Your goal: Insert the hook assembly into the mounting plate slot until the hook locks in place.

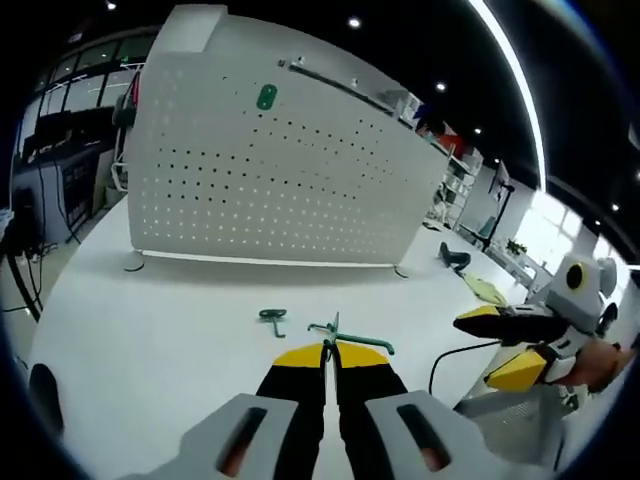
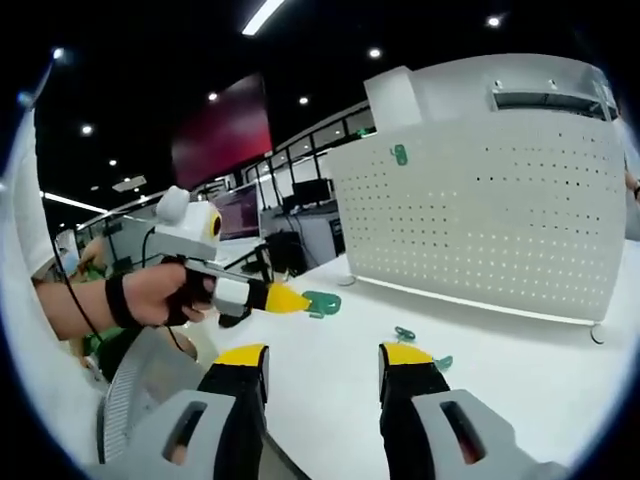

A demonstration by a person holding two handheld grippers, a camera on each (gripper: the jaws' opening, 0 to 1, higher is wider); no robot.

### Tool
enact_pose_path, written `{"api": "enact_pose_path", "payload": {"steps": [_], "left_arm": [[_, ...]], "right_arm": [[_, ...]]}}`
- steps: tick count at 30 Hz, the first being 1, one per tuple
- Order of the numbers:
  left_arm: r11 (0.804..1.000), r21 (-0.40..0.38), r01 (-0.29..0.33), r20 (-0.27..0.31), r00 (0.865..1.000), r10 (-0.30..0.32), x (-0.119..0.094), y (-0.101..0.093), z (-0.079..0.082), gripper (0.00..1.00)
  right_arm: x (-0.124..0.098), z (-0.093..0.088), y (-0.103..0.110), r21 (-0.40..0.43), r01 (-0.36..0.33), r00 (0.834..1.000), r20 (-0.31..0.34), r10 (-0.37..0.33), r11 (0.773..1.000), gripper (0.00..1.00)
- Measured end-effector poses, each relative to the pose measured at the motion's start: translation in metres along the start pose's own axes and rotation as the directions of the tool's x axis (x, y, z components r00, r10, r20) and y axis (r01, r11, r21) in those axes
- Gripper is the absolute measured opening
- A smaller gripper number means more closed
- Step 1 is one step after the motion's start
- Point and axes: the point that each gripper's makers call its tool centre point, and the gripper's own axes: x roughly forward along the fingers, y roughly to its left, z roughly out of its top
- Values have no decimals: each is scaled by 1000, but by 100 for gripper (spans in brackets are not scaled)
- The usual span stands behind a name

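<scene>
**Grey tools with black jaws and yellow tips**

The left tool (image 1: 330,352) has two black jaws capped with yellow pads, rising from a pale grey body with two dark slanted slots showing orange inside. The right tool (image 2: 325,352) is built alike: black jaws, yellow tips, grey slotted housing. Seen from the side, each has a white-and-grey body. A black cable runs from each tool. The left hand (image 2: 160,295) wears a black strap across its back and wrist.
</scene>
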Motion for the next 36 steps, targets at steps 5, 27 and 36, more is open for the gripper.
{"api": "enact_pose_path", "payload": {"steps": [5, 27, 36], "left_arm": [[1000, -10, 11, -7, 1000, -11, -8, -6, -6, 2], [993, -82, 81, -86, 992, -88, -25, -24, -15, 2], [986, -99, 133, -118, 983, -144, -21, -40, -18, 2]], "right_arm": [[4, -2, 8, -31, -21, 1000, -12, 21, 999, 44], [17, -1, 30, -280, -125, 990, -103, 99, 952, 21], [20, 1, 32, -319, -125, 990, -109, 95, 940, 15]]}}
